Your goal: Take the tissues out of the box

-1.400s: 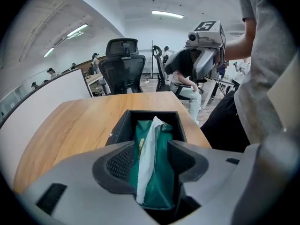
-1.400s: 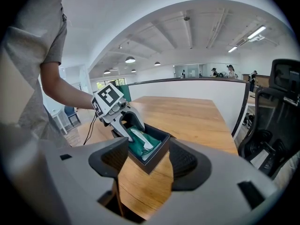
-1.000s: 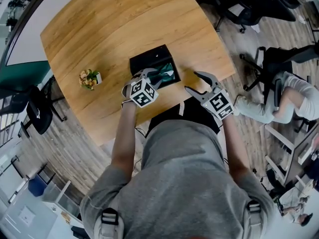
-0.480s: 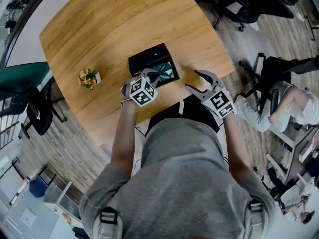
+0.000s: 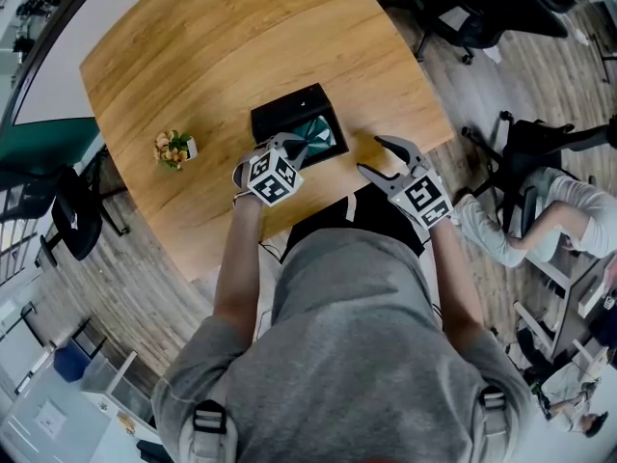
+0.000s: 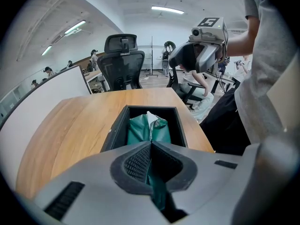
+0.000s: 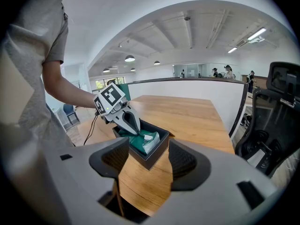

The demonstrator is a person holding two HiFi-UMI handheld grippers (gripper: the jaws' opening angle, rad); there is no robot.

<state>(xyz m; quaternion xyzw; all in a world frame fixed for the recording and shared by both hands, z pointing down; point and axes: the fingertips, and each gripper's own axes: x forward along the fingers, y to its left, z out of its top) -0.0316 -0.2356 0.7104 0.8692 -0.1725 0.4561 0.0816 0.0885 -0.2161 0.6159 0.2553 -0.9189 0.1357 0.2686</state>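
A black open-topped box [image 5: 278,113] stands on the wooden table [image 5: 212,46] near its front edge. Inside lies a green tissue pack [image 5: 323,135] with a white tissue poking from its slot. My left gripper [image 5: 289,149] reaches into the near end of the box and is shut on the green wrapper of the pack [image 6: 146,128], which runs down between the pads [image 6: 136,162]. The right gripper view shows that left gripper [image 7: 133,126] with its tips down on the pack [image 7: 146,142]. My right gripper [image 5: 372,158] hangs open, just right of the box [image 7: 158,154], holding nothing.
A small potted plant [image 5: 174,149] sits on the table left of the box. Office chairs [image 5: 530,128] and a seated person [image 5: 569,196] are off the table's right side. Behind the table's far end stands another chair [image 6: 123,60].
My left gripper's jaws have gone from open over the box to shut on the green pack. The right gripper has stayed where it was, open.
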